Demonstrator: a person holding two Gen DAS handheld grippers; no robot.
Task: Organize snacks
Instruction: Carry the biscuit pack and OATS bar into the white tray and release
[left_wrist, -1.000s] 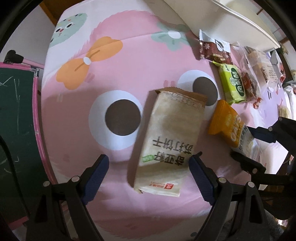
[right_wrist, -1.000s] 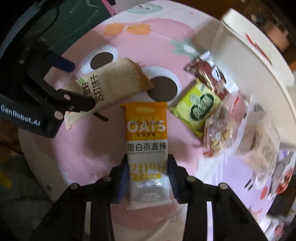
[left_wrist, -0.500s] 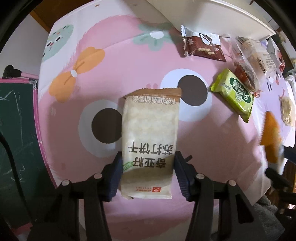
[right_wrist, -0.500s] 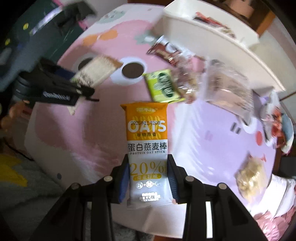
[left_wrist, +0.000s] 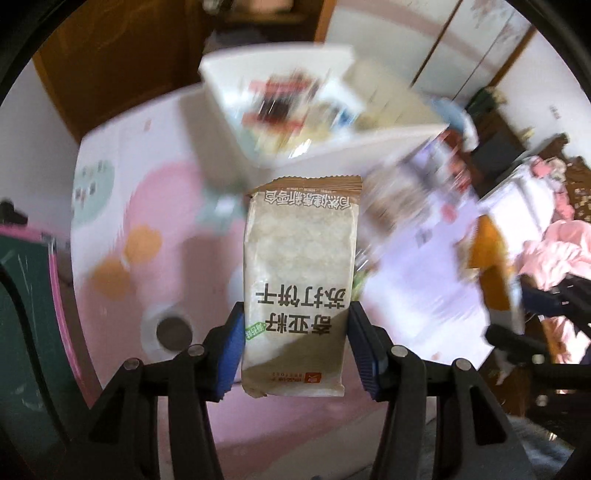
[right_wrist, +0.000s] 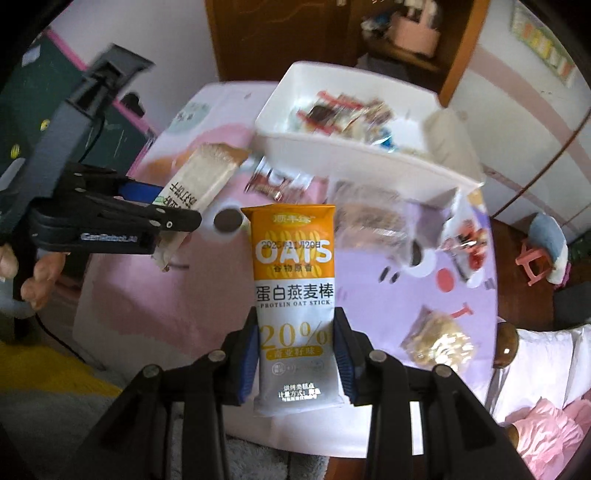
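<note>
Jaws of both grippers, left gripper (left_wrist: 295, 343) and right gripper (right_wrist: 297, 354), are clamped on lifted packets: cracker pack (left_wrist: 300, 280), oat bar (right_wrist: 294, 295). Edge grips on slick wrappers could slip before the white bin (right_wrist: 354, 155).

White bin (left_wrist: 295, 110) contents motion-blurred, unreadable in left wrist view

Glossy foil oat bar (right_wrist: 294, 295); matt papery cracker pack (left_wrist: 301, 280); smooth white plastic bin (right_wrist: 354, 155); soft printed cloth (right_wrist: 155, 295).
</note>
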